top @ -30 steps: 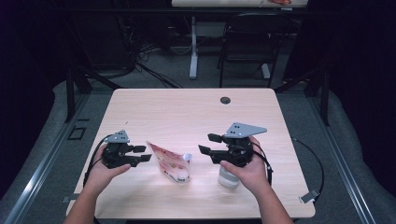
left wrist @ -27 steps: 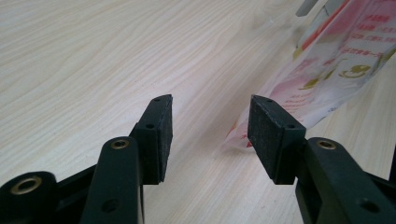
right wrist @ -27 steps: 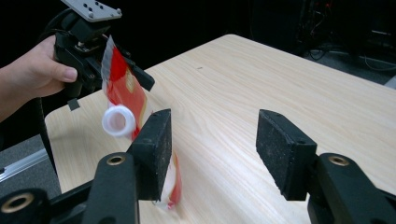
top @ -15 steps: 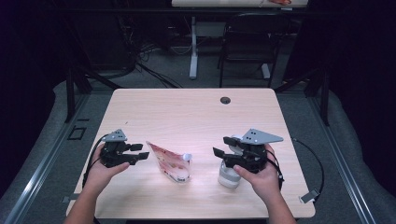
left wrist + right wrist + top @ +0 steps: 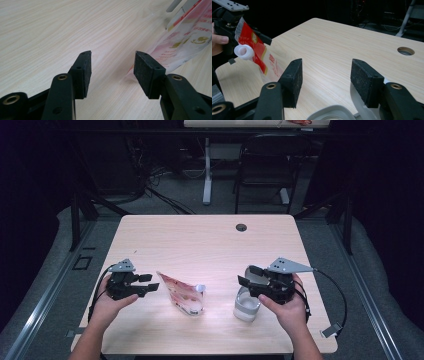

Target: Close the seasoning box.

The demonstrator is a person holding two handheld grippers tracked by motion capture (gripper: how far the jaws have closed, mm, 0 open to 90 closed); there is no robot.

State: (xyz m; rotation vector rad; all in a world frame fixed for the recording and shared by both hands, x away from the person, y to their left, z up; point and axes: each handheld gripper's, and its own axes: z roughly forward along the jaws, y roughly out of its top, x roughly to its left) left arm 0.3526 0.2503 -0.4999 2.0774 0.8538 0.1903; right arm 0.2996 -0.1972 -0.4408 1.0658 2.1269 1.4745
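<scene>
Red-and-white printed plastic spout pouch lies on the pale wooden tabletop, between the two hands, spout end toward the right. Left claw sits just beside the pouch's pointed corner; its jaws have just been opening and now stand apart, nothing pressed between them, the corner just off the right pad. Right claw hovers over a translucent white plastic cup near the front edge; jaws apart, empty, cup rim below them in the right gripper view.

Judgement: step in hand looks like taking hold of cup and pouch. To do it well, lower the right claw squarely over the cup wall and close gently, as thin plastic may deform or tip. Left should bite the flat pouch corner, not the slippery face.

Surroundings: round cable hole at the far tabletop edge, black chair beyond. Nothing obstructs either approach.
</scene>
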